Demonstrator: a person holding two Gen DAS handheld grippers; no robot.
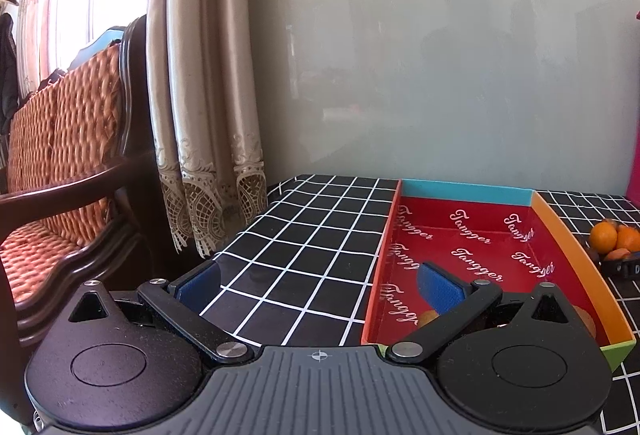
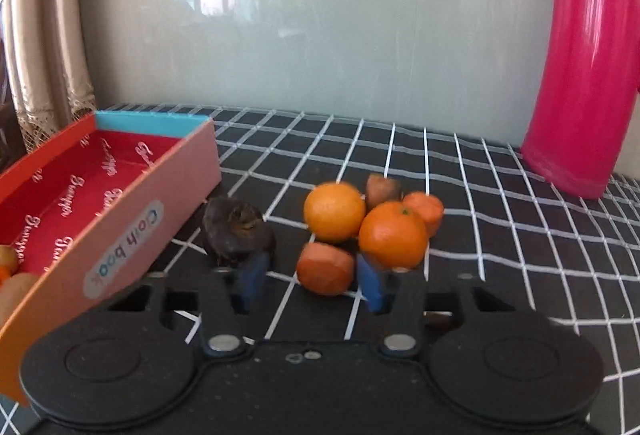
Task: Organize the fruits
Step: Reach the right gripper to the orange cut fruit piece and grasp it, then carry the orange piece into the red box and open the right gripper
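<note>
In the right wrist view a heap of fruit lies on the black checked cloth: two oranges (image 2: 334, 211) (image 2: 392, 233), a dark wrinkled fruit (image 2: 236, 231), a brown piece (image 2: 382, 189) and two orange-red pieces. My right gripper (image 2: 312, 287) straddles the nearer orange-red piece (image 2: 326, 267); its right pad is at the piece's edge, while a strip of cloth shows beside the left pad. The red-lined box (image 2: 120, 203) stands to the left with a few fruits in its near end. My left gripper (image 1: 320, 285) hovers wide open and empty over the box's left wall (image 1: 380, 275).
A tall pink flask (image 2: 580, 75) stands at the back right. A grey wall panel (image 1: 440, 55) closes off the table behind. A curtain (image 1: 200, 115) and a wooden sofa (image 1: 60, 175) lie off the table's left edge. Bare cloth (image 1: 300, 235) stretches left of the box.
</note>
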